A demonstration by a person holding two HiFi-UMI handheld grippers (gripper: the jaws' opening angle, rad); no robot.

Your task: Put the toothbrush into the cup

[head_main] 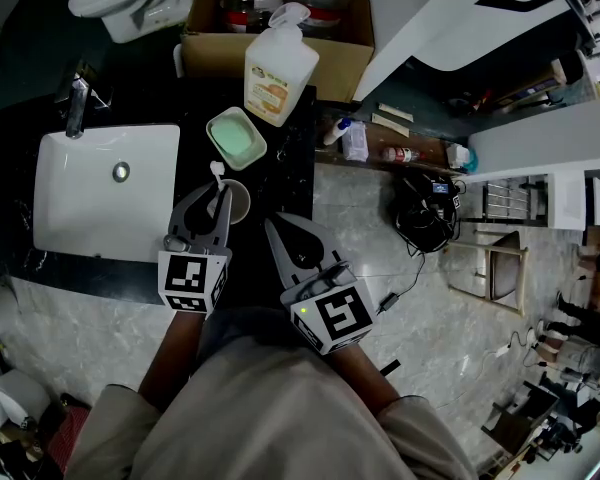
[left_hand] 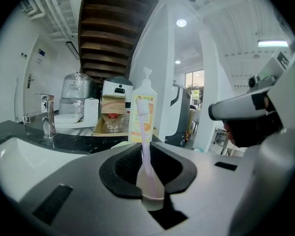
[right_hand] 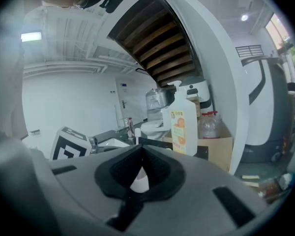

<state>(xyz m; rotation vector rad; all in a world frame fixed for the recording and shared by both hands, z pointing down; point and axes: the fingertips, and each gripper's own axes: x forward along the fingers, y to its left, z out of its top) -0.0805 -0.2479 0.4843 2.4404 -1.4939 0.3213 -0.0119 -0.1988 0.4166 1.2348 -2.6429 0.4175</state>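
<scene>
Seen from the head view: pinched upright in the left gripper (head_main: 216, 200), a pale toothbrush (head_main: 217, 173), bristles up, just beside the cup (head_main: 242, 206) on the dark counter (head_main: 285, 183); near it the right gripper (head_main: 276, 230), pressed together on nothing. Confirmed in the left gripper view: clamped on the slim handle. In the right gripper view: closed, empty. Probably light, stiff, slick plastic; best gripped mid-handle, firmly, against swivelling.
</scene>
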